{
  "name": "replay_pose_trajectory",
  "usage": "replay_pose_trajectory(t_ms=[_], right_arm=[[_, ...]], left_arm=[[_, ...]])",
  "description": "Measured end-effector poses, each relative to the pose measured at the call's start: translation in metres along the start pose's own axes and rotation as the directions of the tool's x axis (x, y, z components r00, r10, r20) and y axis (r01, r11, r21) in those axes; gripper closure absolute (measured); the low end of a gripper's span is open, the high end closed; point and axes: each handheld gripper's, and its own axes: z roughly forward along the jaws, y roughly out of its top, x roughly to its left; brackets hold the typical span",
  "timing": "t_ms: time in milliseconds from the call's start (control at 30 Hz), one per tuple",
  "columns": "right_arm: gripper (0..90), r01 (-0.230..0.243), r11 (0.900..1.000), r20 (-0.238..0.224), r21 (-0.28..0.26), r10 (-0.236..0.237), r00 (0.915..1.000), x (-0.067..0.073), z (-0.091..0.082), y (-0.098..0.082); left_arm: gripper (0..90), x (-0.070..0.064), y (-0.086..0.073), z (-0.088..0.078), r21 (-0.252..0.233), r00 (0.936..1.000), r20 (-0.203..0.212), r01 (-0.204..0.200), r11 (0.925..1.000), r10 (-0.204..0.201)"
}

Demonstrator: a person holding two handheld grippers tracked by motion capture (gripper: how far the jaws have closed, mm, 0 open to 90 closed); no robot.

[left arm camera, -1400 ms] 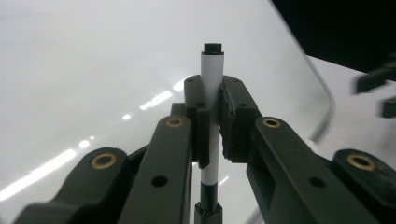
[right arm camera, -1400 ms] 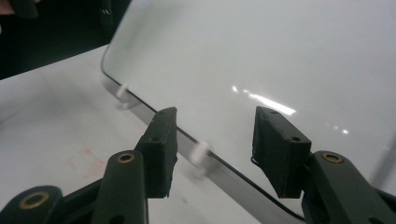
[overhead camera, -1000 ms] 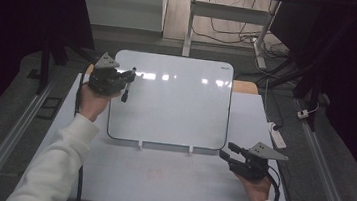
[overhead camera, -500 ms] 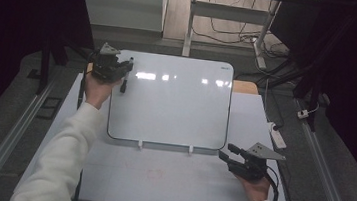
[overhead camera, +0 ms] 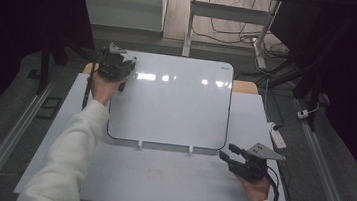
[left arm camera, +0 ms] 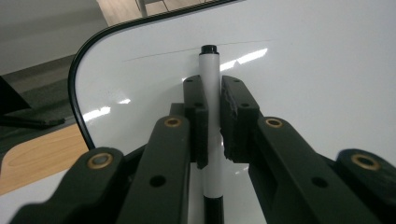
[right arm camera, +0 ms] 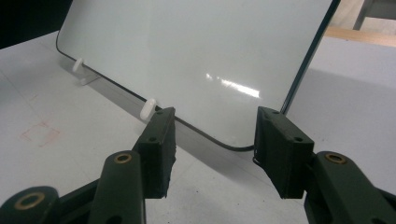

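A whiteboard [overhead camera: 176, 105] with a black rim lies tilted on two white clips on the white table. My left gripper [overhead camera: 127, 70] is at the board's far left corner, shut on a white marker [left arm camera: 210, 93] whose black tip touches the board [left arm camera: 303, 70]. A thin line crosses the board near that tip. My right gripper [overhead camera: 226, 153] rests on the table by the board's near right corner [right arm camera: 233, 142], its jaws open with nothing between them [right arm camera: 212, 149].
Two white clips [right arm camera: 148, 108] hold the board's near edge. A faint red square [right arm camera: 39, 133] is drawn on the table [overhead camera: 158, 179]. A white power strip [overhead camera: 276, 136] lies at the right edge. Metal rails run along both sides.
My left hand with the marker has moved away from me along the board's left side toward its far corner. The right gripper has stayed where it was.
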Motion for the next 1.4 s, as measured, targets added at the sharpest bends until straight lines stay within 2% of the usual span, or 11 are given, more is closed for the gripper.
replay_pose_trajectory(t_ms=[200,367,433,533,633,733,833,967,1100,1267,1400], right_arm=[[47.9,0.001,1.0,0.003,-0.002,-0.001,1.0,0.0,0.0,0.0],[47.6,0.002,1.0,0.005,-0.003,-0.002,1.0,-0.001,-0.001,0.0],[47.3,0.007,1.0,0.004,-0.004,-0.007,1.0,-0.002,-0.002,0.0],[46.4,0.029,1.0,0.009,0.002,-0.029,0.9995,-0.004,-0.003,-0.001],[45.0,0.039,0.999,0.009,0.003,-0.039,0.9992,-0.007,-0.005,-0.001],[43.3,0.056,0.998,0.014,0.003,-0.056,0.9983,-0.009,-0.008,-0.001],[42.1,0.07,0.998,0.017,0.005,-0.07,0.9974,-0.01,-0.011,-0.001],[41.0,0.101,0.995,0.032,0.017,-0.101,0.9943,-0.009,-0.012,-0.002],[40.6,0.131,0.991,0.039,0.031,-0.132,0.9904,-0.007,-0.012,-0.004],[40.4,0.137,0.99,0.041,0.043,-0.138,0.9895,-0.009,-0.014,-0.007],[40.4,0.127,0.991,0.049,0.051,-0.13,0.9903,-0.012,-0.015,-0.011]], left_arm=[[73.8,-0.004,0.001,-0.002,-0.017,0.9995,-0.02,-0.027,0.9995,0.026],[64.5,-0.007,0.0,-0.017,-0.059,0.9988,-0.007,-0.05,0.997,0.049],[57.4,-0.009,-0.004,-0.026,-0.075,0.9979,0.024,-0.059,0.9954,0.061],[50.0,-0.013,-0.015,-0.042,-0.09,0.9925,0.104,-0.055,0.9944,0.065],[44.5,-0.021,-0.034,-0.061,-0.075,0.9826,0.153,-0.094,0.9927,0.105],[40.3,-0.027,-0.059,-0.079,-0.065,0.9724,0.205,-0.099,0.9929,0.111],[38.1,-0.031,-0.088,-0.093,-0.046,0.9667,0.234,-0.096,0.9943,0.105],[35.1,-0.03,-0.122,-0.104,-0.009,0.9631,0.262,-0.059,0.9982,0.059],[32.6,-0.028,-0.154,-0.113,0.021,0.97,0.239,-0.051,0.9985,0.044],[30.8,-0.026,-0.187,-0.12,0.04,0.9651,0.262,0.001,0.9992,-0.012],[30.1,-0.031,-0.209,-0.124,0.057,0.9599,0.279,0.008,0.9984,-0.024]])
